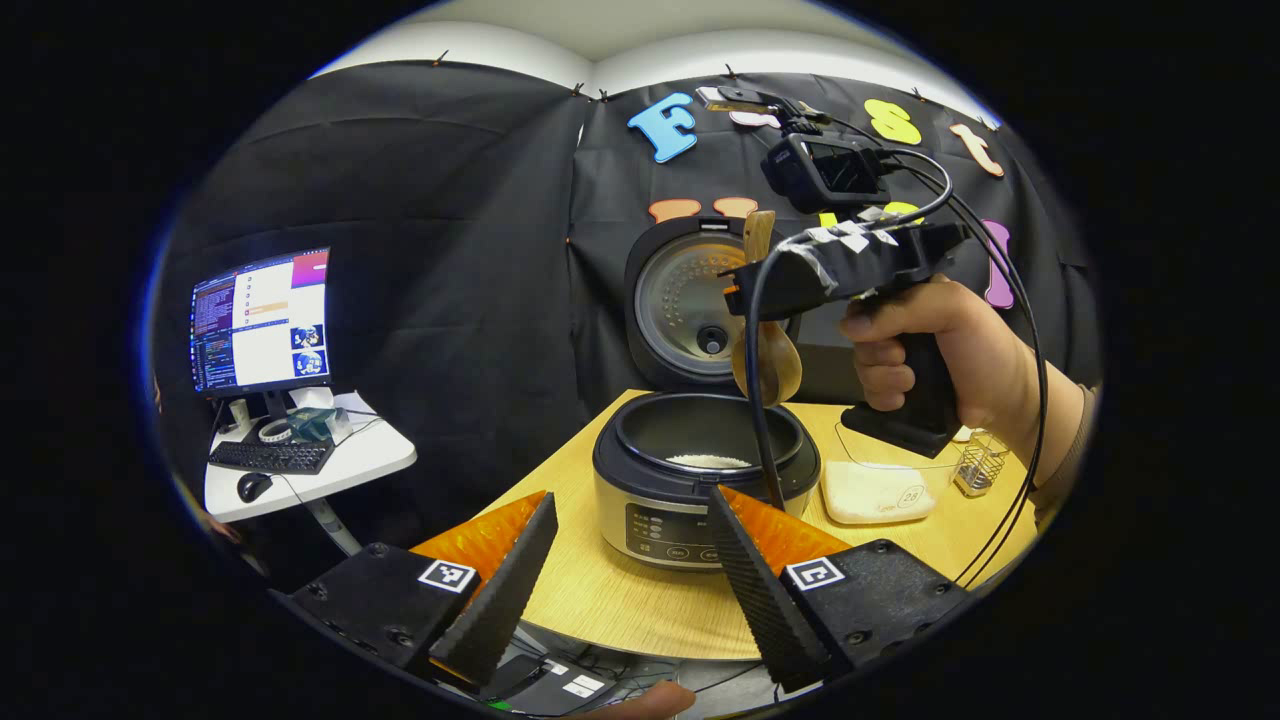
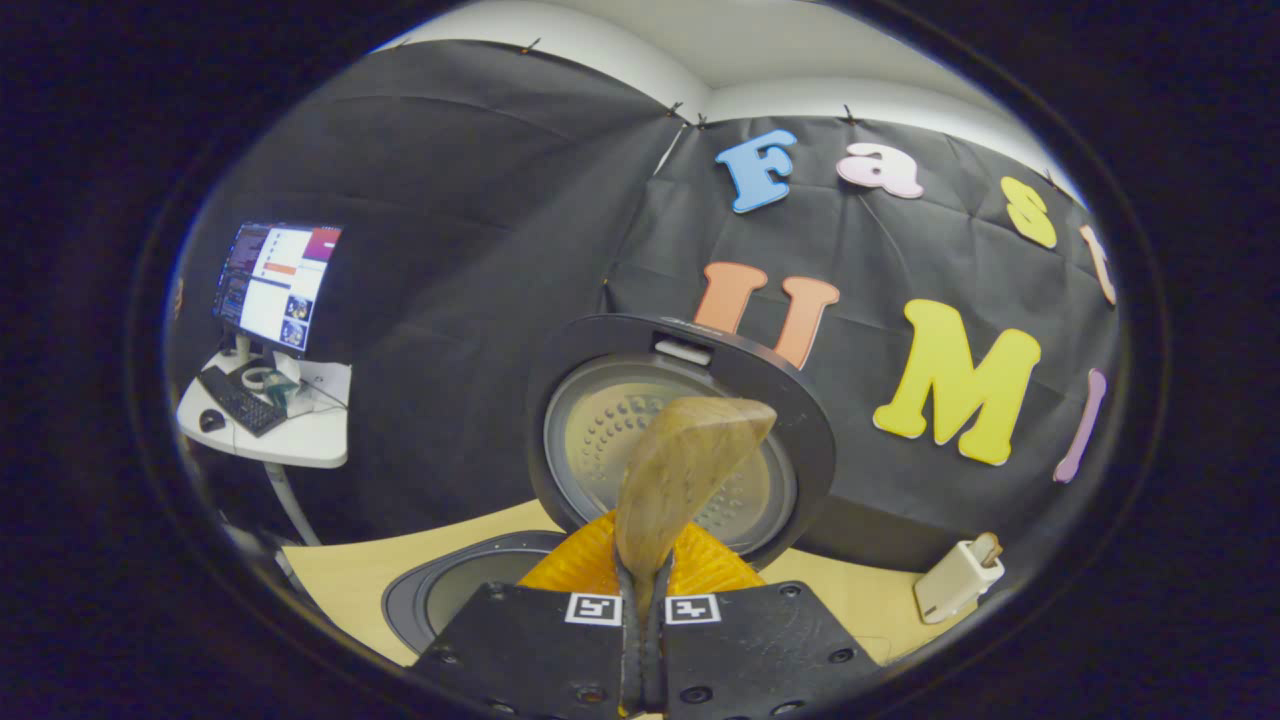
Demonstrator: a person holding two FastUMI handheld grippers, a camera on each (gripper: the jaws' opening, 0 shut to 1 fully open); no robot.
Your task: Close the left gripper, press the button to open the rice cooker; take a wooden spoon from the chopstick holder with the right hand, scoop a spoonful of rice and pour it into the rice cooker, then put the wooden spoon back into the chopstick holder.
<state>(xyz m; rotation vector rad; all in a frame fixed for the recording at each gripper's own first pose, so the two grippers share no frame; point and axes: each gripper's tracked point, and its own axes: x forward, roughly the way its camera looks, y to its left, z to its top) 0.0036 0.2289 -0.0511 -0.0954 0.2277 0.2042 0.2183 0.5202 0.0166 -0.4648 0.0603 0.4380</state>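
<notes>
The right gripper (image 2: 642,640) pinched the wooden spoon (image 2: 680,480) above the open rice cooker (image 1: 705,470), left gripper (image 1: 620,570) fingers spread wide; best kept tilted over the pot until emptied, then returned to the chopstick holder (image 1: 980,465).

Brushed, faintly shiny metal on the rice cooker (image 1: 660,505) body, with a dark matt rim and a dull, dimpled metal plate inside the raised lid (image 2: 668,440). Smooth, grained wood with a soft sheen on the spoon (image 2: 680,480), pale matt wood-look laminate on the table (image 1: 620,590), thin wire mesh on the small holder (image 1: 980,463). Creased matt cloth on the wall (image 1: 440,220); ridged, rough-looking plastic on the left gripper (image 1: 625,575) fingers (image 1: 500,590).
</notes>
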